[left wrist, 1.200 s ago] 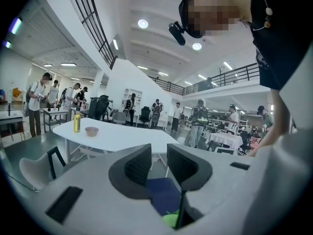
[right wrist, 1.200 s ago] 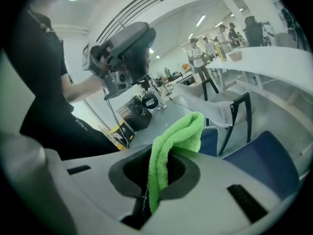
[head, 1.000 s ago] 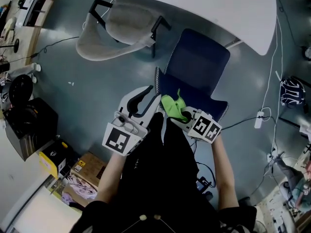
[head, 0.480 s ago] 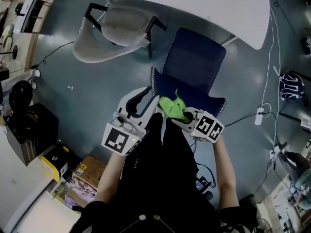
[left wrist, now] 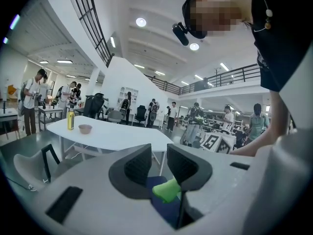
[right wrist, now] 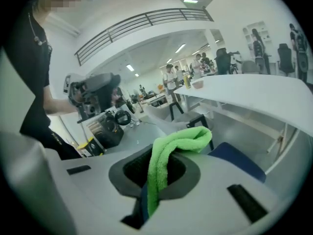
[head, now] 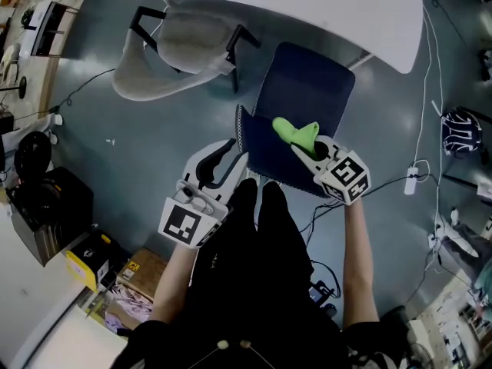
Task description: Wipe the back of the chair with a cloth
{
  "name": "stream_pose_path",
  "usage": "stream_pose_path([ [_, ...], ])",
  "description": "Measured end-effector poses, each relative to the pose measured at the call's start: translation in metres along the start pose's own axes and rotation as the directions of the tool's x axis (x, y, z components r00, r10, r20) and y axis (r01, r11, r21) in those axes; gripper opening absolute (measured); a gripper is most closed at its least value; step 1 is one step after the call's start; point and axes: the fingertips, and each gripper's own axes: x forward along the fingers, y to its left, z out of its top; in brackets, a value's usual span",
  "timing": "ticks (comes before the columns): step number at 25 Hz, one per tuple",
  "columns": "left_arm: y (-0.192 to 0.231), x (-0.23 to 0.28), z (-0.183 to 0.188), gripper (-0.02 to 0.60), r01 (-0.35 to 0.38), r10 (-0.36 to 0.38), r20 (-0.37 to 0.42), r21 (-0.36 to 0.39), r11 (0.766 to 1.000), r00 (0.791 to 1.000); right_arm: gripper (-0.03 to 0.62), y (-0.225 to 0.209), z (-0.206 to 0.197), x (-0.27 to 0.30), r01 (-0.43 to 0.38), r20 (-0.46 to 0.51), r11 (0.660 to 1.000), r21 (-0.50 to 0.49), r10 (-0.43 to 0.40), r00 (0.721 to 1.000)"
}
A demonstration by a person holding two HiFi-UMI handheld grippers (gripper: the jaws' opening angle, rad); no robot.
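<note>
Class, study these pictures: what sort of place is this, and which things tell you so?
Probably a large open-plan office or lab: a long white table, a blue office chair, a grey chair, and a gallery railing above standing people.

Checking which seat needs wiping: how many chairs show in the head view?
2: a blue chair beneath the right tool's green cloth, and a grey chair left of it. Others may hide under the table.

A curved white table [head: 307, 6] spans the top of the head view, with a grey shell chair [head: 184, 44] at upper left. A black case [head: 46, 206] and cardboard box [head: 137, 270] sit lower left; a white power strip [head: 411, 184] lies at right.
</note>
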Motion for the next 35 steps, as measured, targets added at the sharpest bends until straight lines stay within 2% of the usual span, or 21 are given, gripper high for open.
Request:
stream_pose_path([
  [4,0.006,-0.004,-0.005,0.101,-0.027,0.027,-0.013,-0.004,1.000,1.000,0.018,-0.055,-0.019,0.024,0.145,-0.028,0.989,0.031,-0.144,0.989],
  [7,0.015,-0.009,-0.008,0.101,-0.055,0.054,-0.023,-0.003,0.999,0.998,0.018,-0.080,-0.033,0.049,0.182,-0.058,0.981,0.061,-0.179,0.982],
  [11,0.026,-0.014,-0.011,0.101,-0.094,0.093,-0.033,-0.005,0.996,0.995,0.018,-0.101,-0.056,0.084,0.185,-0.133,0.979,0.084,-0.173,0.976],
  [17,0.037,-0.018,-0.024,0.101,-0.139,0.137,-0.062,-0.021,0.990,0.989,0.018,-0.125,-0.110,0.136,0.194,-0.268,0.969,0.152,-0.148,0.952],
  [21,0.049,-0.012,-0.036,0.100,-0.157,0.155,-0.072,-0.023,0.987,0.985,0.018,-0.131,-0.137,0.155,0.169,-0.329,0.975,0.146,-0.113,0.938],
  [30,0.077,0.014,-0.064,0.098,-0.151,0.147,-0.092,-0.036,0.988,0.985,0.018,-0.149,-0.172,0.183,0.158,-0.388,0.976,0.148,-0.089,0.917],
  [35,0.077,0.020,-0.084,0.097,-0.152,0.145,-0.110,-0.064,0.986,0.983,0.018,-0.140,-0.209,0.204,0.083,-0.468,0.989,0.122,-0.016,0.884],
])
